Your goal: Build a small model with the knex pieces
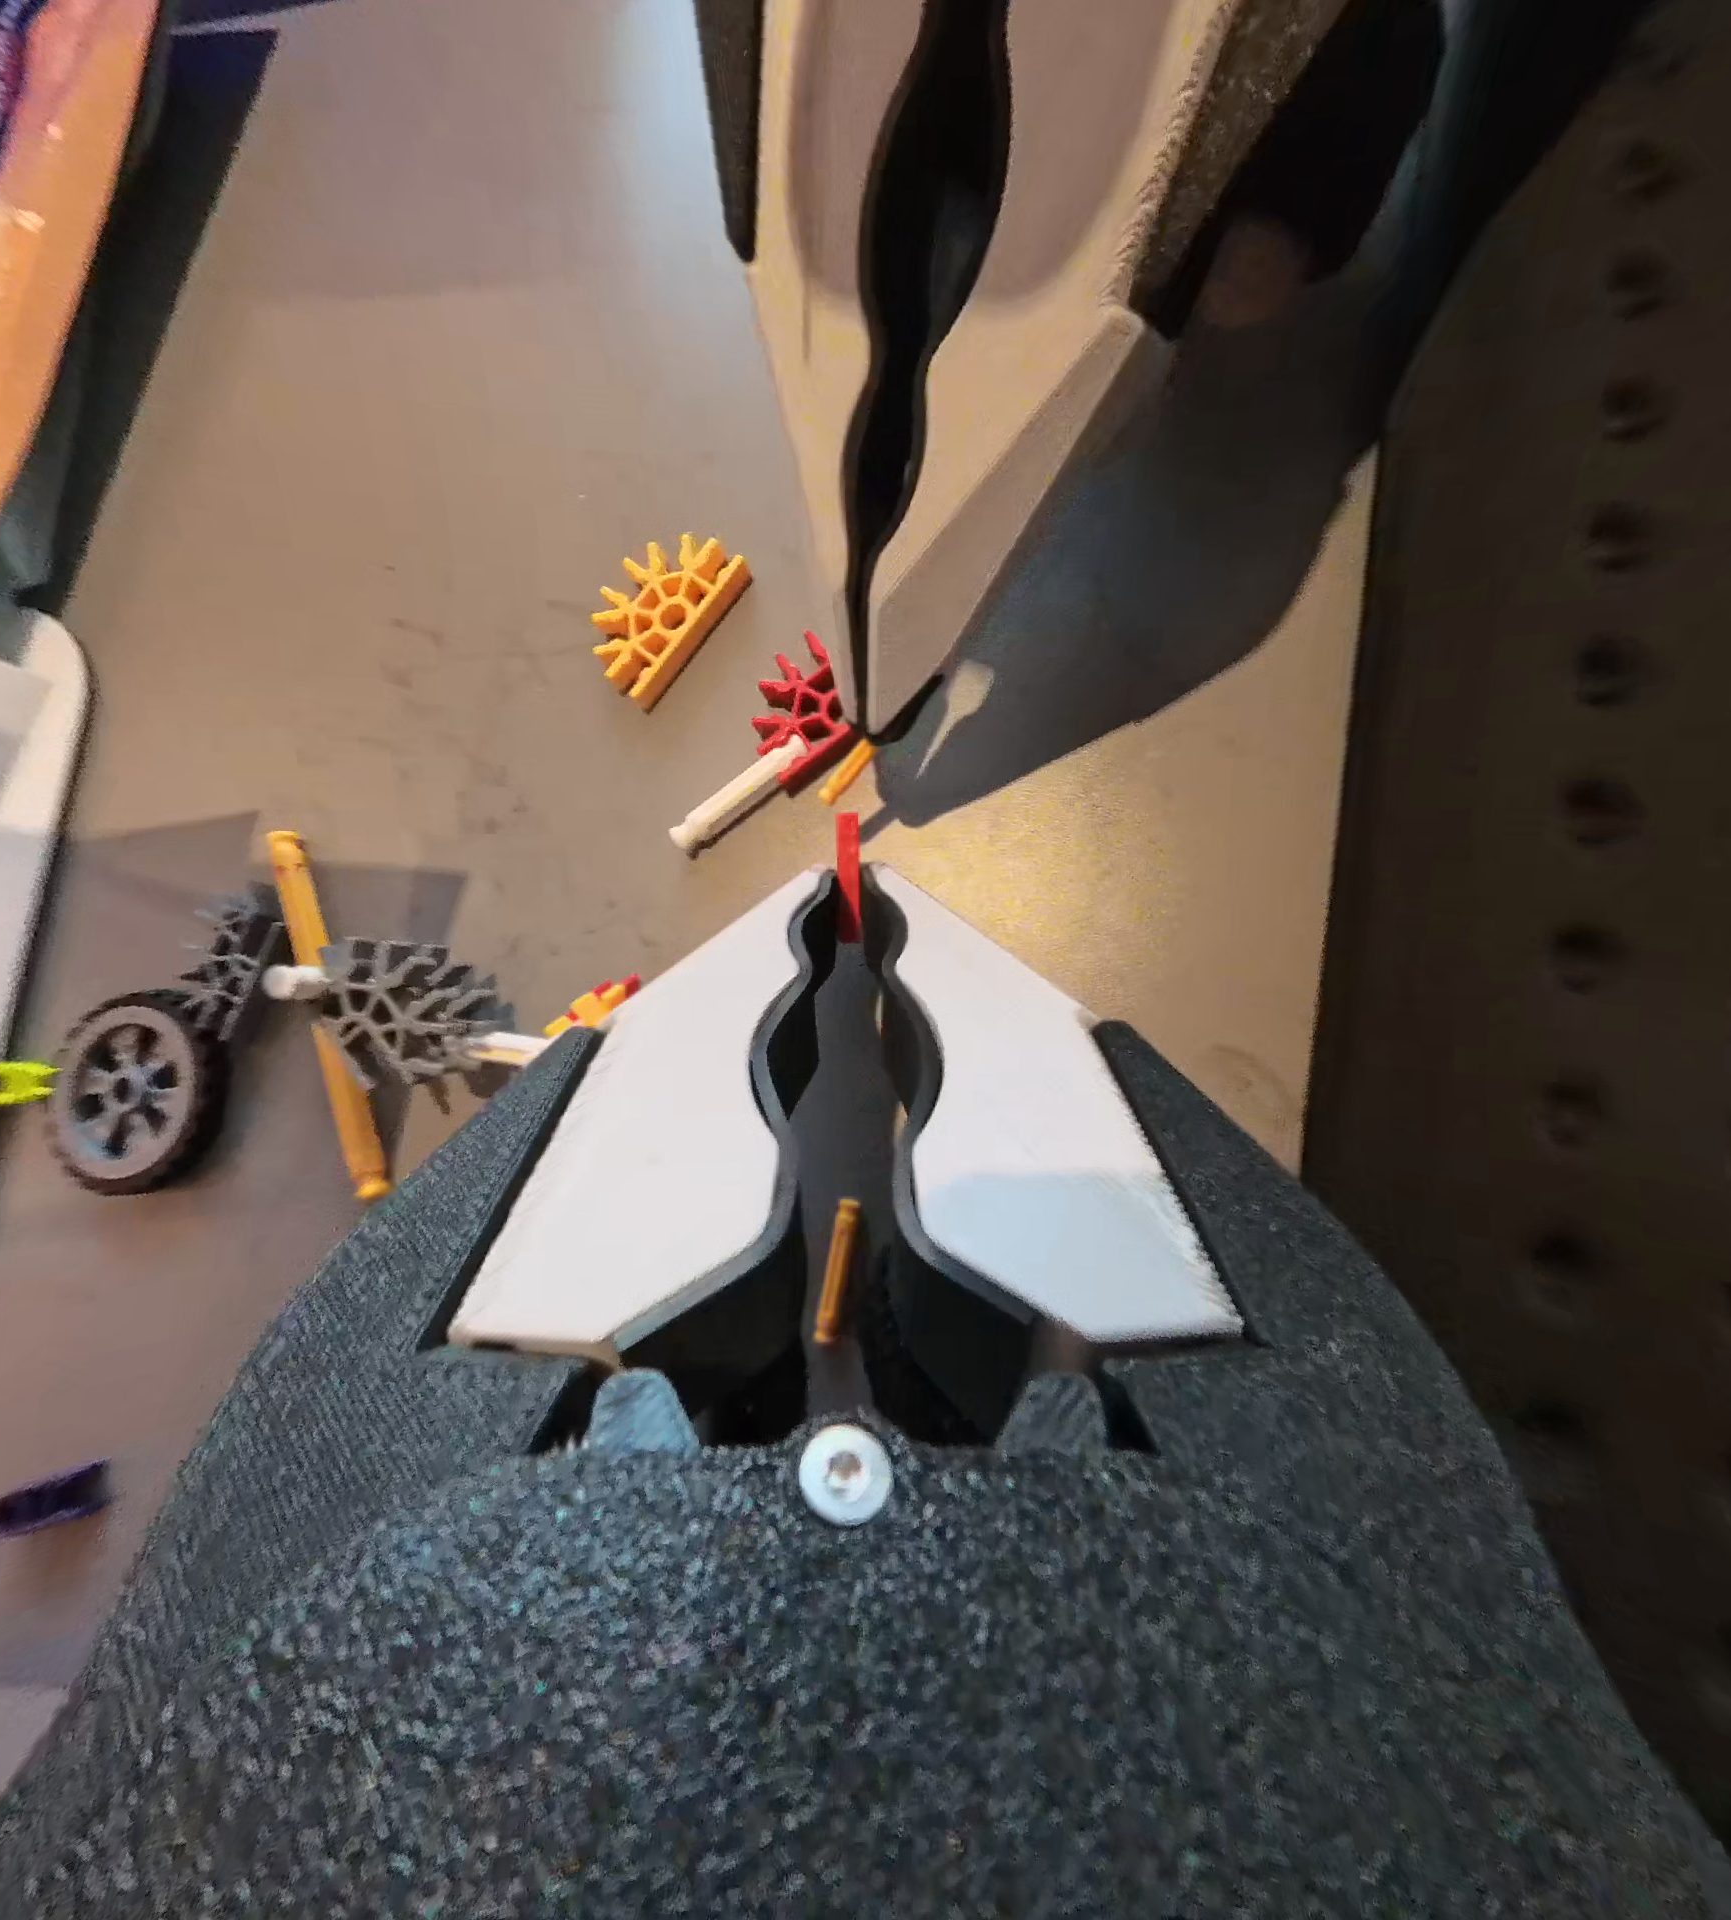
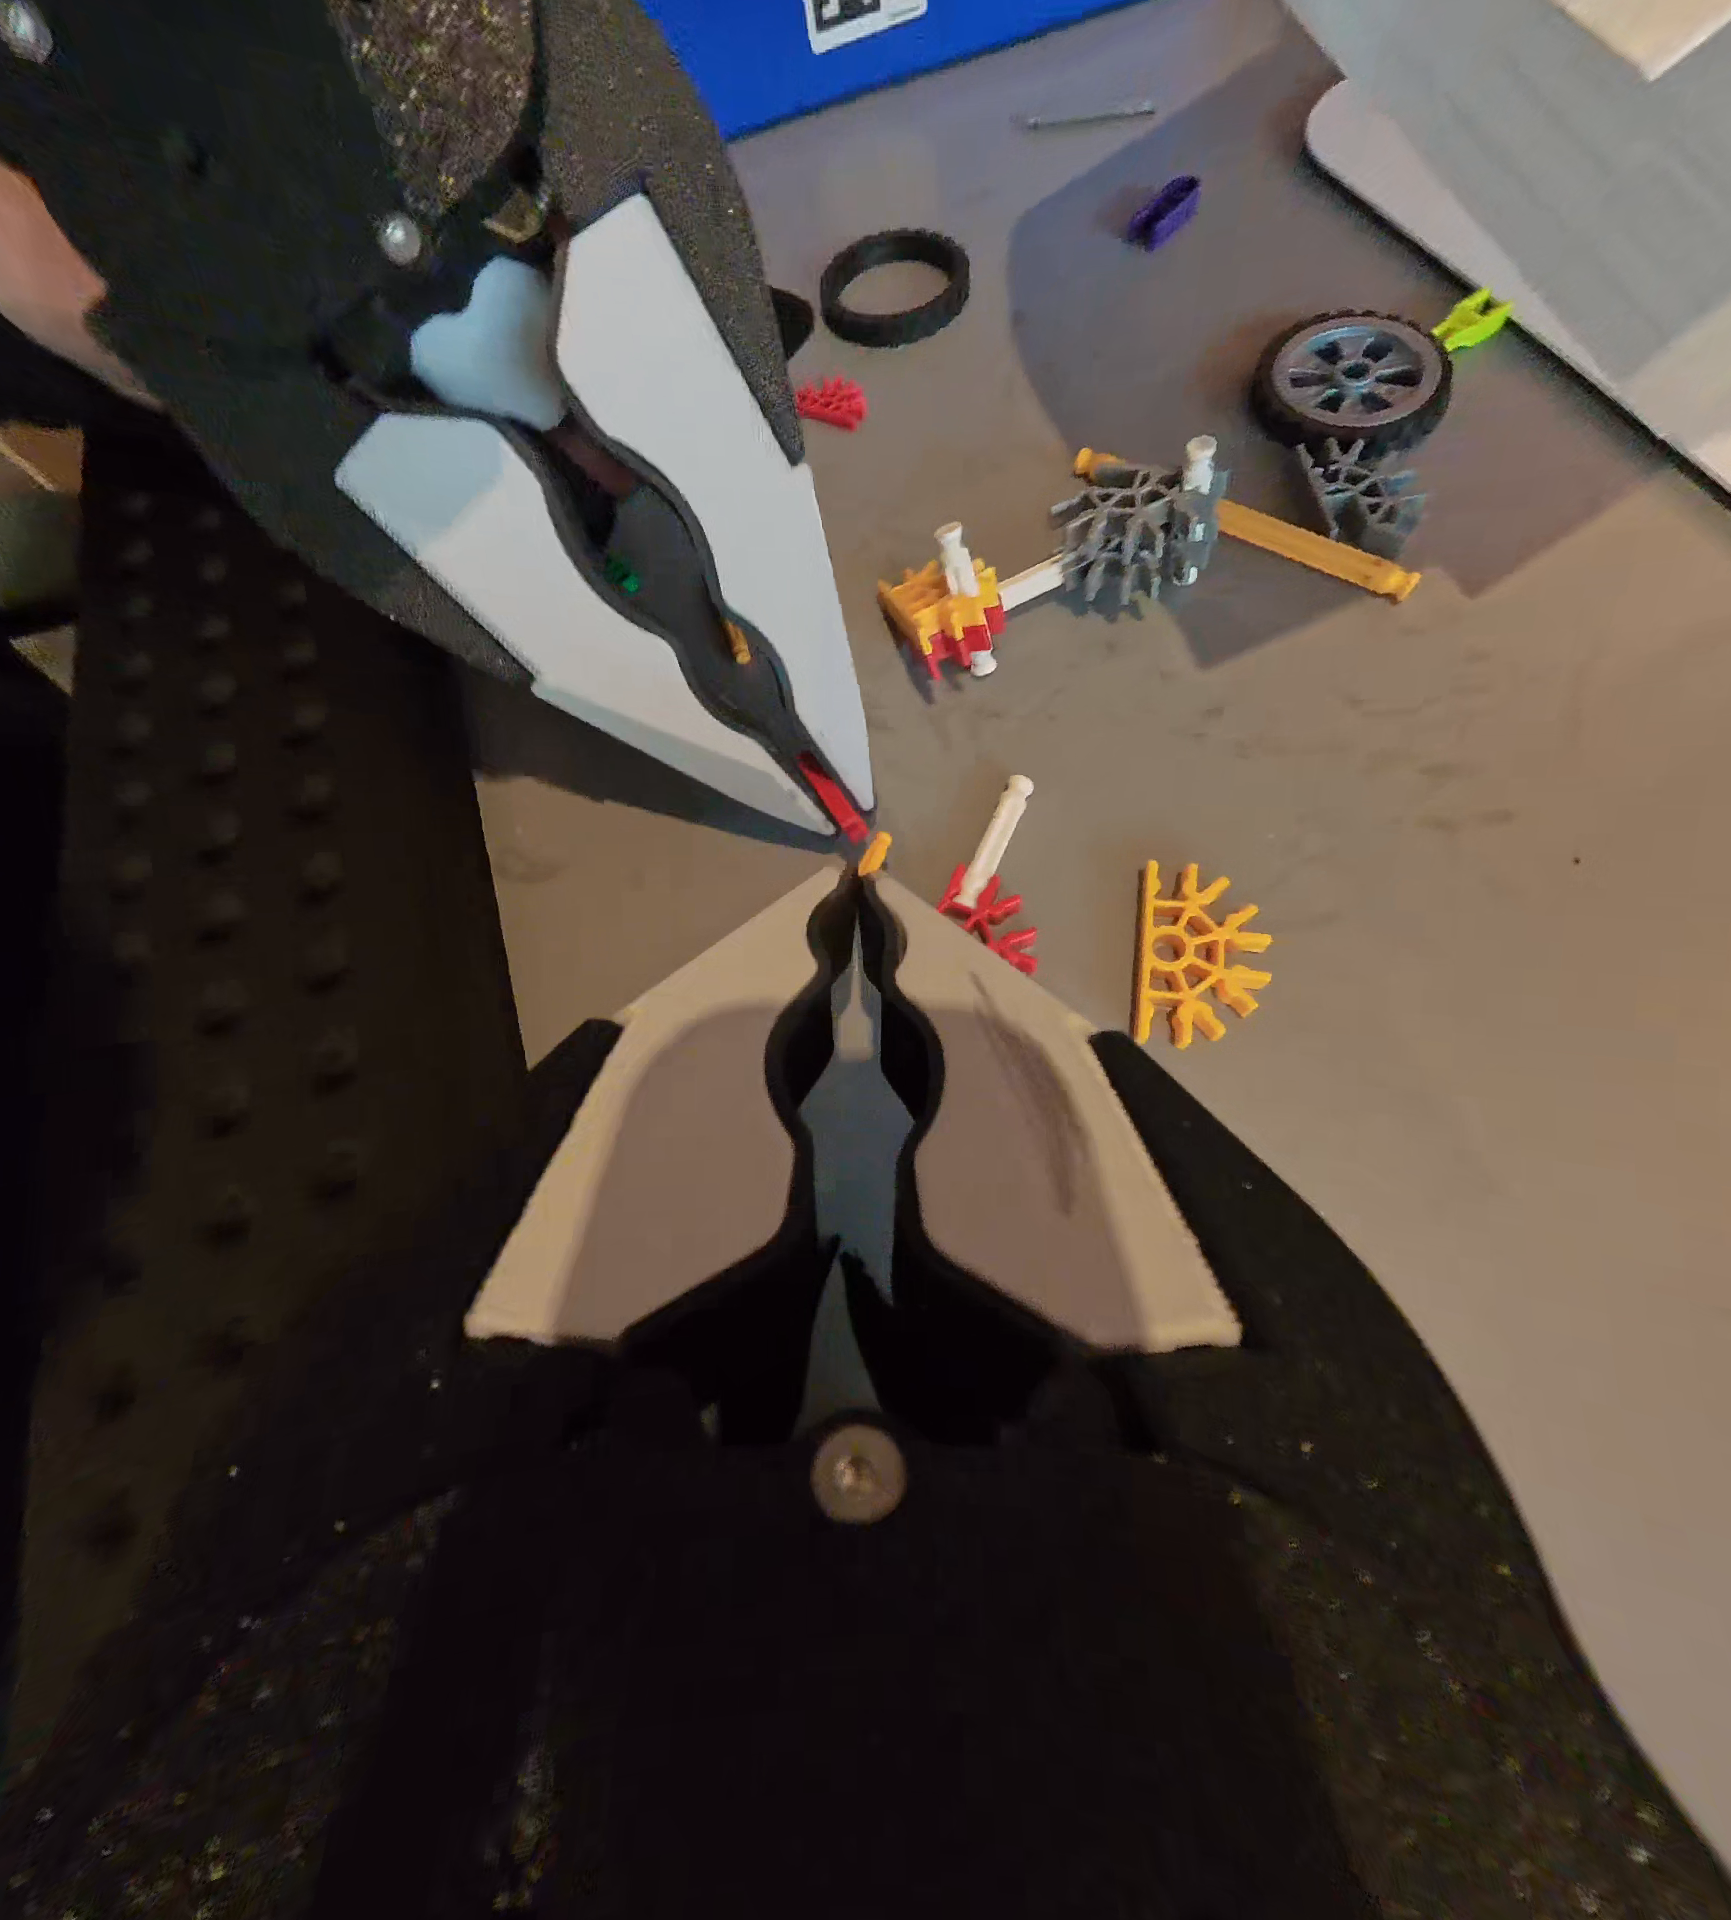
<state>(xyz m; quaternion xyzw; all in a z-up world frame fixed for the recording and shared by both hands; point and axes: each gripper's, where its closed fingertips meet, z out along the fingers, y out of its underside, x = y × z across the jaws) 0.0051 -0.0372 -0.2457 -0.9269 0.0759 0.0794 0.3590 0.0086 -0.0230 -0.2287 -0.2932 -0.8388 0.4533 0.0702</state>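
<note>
Grey table [image 2: 1463, 1039] strewn with construction-toy parts. Part-built assembly [image 2: 1131, 540] with wheel [image 2: 1352, 376] sits well apart from both grippers. Yellow half-round connector [image 2: 1193, 954] lies near red connector [image 2: 991, 920] carrying white rod [image 2: 998, 831].

Left gripper [image 1: 847, 871] – jaws narrow, pinching small red piece [image 1: 847, 857] at tips. Right gripper [image 2: 859, 878] – jaws pinched on short orange rod [image 2: 873, 854]. Tips nearly touching above table.

Risk: grips are tip-only, so slight misalignment could twist either piece loose onto table.

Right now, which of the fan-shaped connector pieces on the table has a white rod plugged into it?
The small red connector beside the right gripper, with a white rod. The larger yellow half-circle connector lies bare.
</note>
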